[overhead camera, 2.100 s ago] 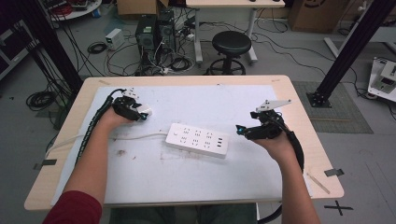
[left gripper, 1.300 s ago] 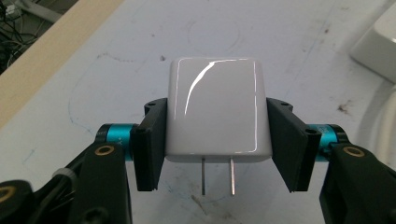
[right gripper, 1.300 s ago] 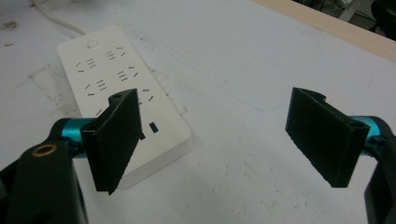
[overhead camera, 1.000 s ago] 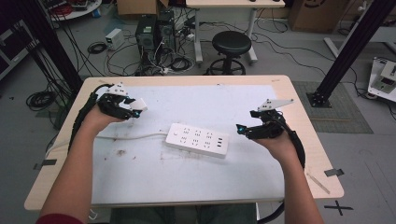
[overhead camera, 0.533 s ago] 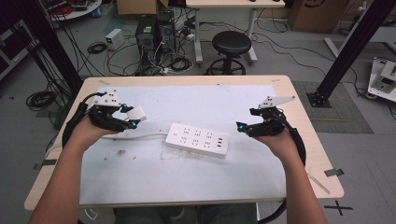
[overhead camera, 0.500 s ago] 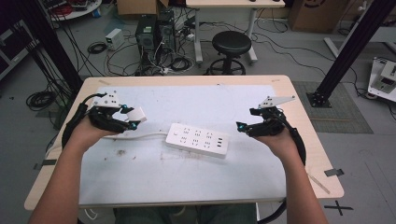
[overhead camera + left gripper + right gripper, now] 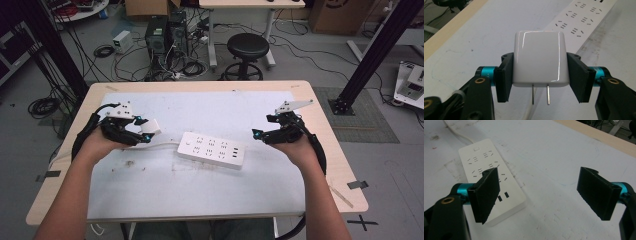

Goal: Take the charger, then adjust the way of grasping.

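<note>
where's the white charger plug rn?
In the high view, table's left side: the charger plug sits clamped in the left gripper, left of the power strip.

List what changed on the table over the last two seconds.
The left gripper, shut on the white charger throughout, drifted from the table's far left toward the power strip. The right gripper stayed open and in place; the strip did not move.

Charger plug point(image 7: 541, 58): glossy white body, two silver-grey prongs. Power strip point(image 7: 212, 149): white, with rows of dark socket slots. Cord point(image 7: 162, 146): white. Left gripper point(image 7: 541, 75) and right gripper point(image 7: 544, 192): black jaws, teal collars. Table mat point(image 7: 200, 195): white, apparently smudged grey. Table point(image 7: 345, 175) edge: light wood.
</note>
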Motion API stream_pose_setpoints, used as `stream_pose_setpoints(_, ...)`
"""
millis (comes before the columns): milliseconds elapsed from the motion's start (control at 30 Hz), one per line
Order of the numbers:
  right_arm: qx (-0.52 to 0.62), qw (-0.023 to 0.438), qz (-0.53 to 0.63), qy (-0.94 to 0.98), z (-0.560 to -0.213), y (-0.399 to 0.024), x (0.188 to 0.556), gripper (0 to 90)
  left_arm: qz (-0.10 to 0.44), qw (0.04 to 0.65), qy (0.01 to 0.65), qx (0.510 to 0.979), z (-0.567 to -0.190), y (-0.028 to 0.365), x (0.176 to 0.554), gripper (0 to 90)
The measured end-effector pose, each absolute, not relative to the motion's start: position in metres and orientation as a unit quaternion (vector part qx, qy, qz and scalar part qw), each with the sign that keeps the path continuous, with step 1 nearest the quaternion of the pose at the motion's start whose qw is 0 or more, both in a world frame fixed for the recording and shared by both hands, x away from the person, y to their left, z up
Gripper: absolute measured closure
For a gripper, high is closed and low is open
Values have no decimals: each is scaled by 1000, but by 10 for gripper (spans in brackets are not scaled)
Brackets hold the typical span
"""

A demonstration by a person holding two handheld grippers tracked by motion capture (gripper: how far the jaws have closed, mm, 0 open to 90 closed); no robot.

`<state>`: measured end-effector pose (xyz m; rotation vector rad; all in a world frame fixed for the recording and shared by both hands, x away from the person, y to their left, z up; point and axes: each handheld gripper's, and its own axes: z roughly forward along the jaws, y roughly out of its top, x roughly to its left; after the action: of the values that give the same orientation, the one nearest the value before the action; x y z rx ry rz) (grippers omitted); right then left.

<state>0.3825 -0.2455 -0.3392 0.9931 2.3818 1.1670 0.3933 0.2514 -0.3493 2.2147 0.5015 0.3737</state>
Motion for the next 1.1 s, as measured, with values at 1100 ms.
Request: stream_pose_setpoints(1100,303,80,415,854,-325,-198,381,189,150,445,88,878,-358,158,374,424)
